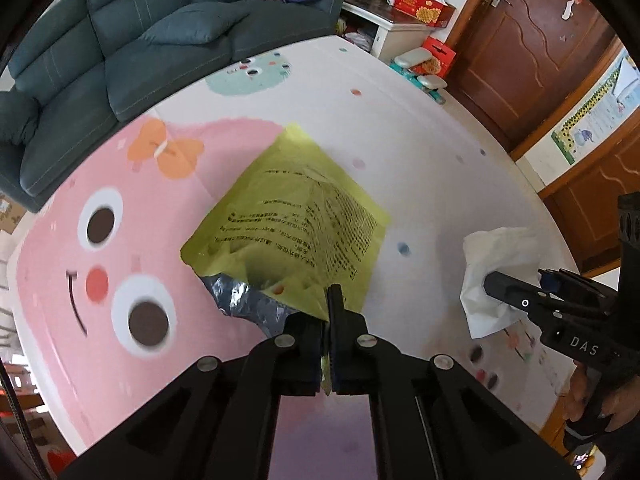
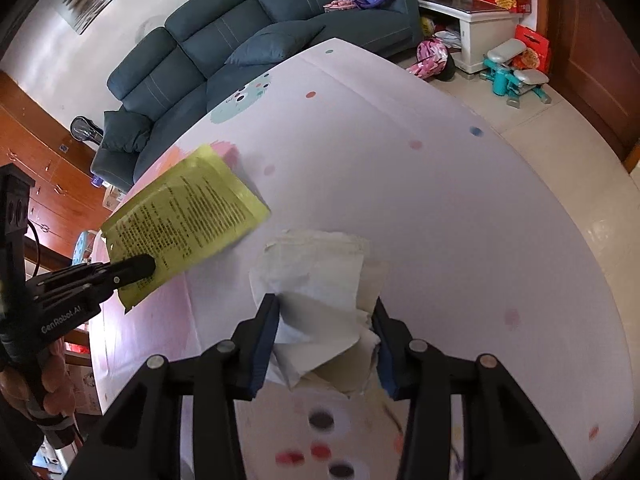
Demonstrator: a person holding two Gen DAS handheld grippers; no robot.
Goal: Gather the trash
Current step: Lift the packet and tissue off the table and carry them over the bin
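Note:
A yellow snack bag [image 1: 296, 216] with black print and a torn silver-lined mouth hangs above the table. My left gripper [image 1: 330, 308] is shut on its lower edge. The right wrist view shows the same bag [image 2: 188, 212] at the left, pinched by the left gripper [image 2: 144, 270]. A crumpled white tissue [image 2: 320, 276] sits between the blue pads of my right gripper [image 2: 326, 312], which press on it from both sides. In the left wrist view the tissue [image 1: 500, 256] is lifted off the table at the tip of the right gripper [image 1: 492, 284].
The table [image 1: 400, 140] has a cartoon cover with a pink face and coloured dots. A dark teal sofa [image 1: 120, 40] stands behind it. A white cabinet [image 1: 400, 28] with a red box, a teal stepper [image 2: 512, 76] and a brown door [image 1: 540, 40] lie to the right.

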